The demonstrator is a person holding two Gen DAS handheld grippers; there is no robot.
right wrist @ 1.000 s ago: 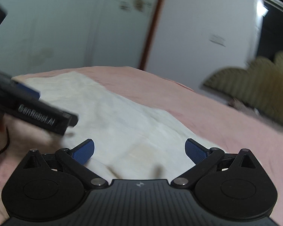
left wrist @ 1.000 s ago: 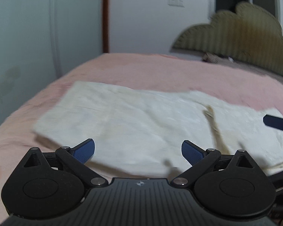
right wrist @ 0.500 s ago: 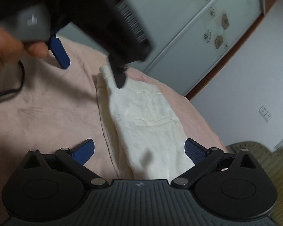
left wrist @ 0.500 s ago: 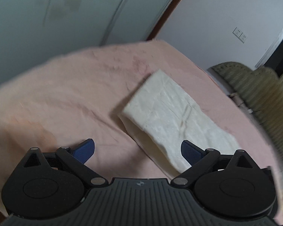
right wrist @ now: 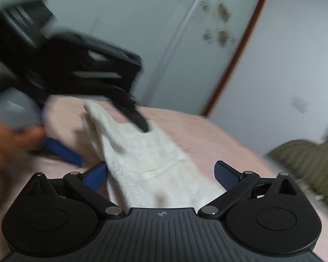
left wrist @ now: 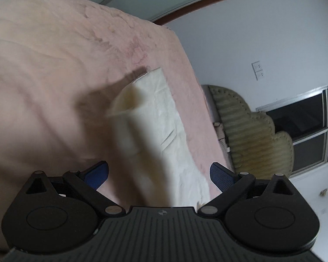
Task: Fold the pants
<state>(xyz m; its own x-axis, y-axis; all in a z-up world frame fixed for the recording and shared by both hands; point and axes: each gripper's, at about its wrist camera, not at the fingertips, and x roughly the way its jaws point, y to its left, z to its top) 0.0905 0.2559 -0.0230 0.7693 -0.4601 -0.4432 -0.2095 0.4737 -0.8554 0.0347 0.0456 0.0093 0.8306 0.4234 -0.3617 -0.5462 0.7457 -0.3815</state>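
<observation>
cream soft-cloth pants [left wrist: 164, 118] lie in a long strip on pink bed [left wrist: 43, 76] | both hand-held grippers agape: left [left wrist: 159, 173], right [right wrist: 160, 172] | light, limp, we'd pinch far-end corners

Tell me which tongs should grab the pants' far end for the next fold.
Probably the left tongs. In the right wrist view they hang open over the far end of the white pants on the pink bed. The right tongs, also open, sit at the near end.
</observation>
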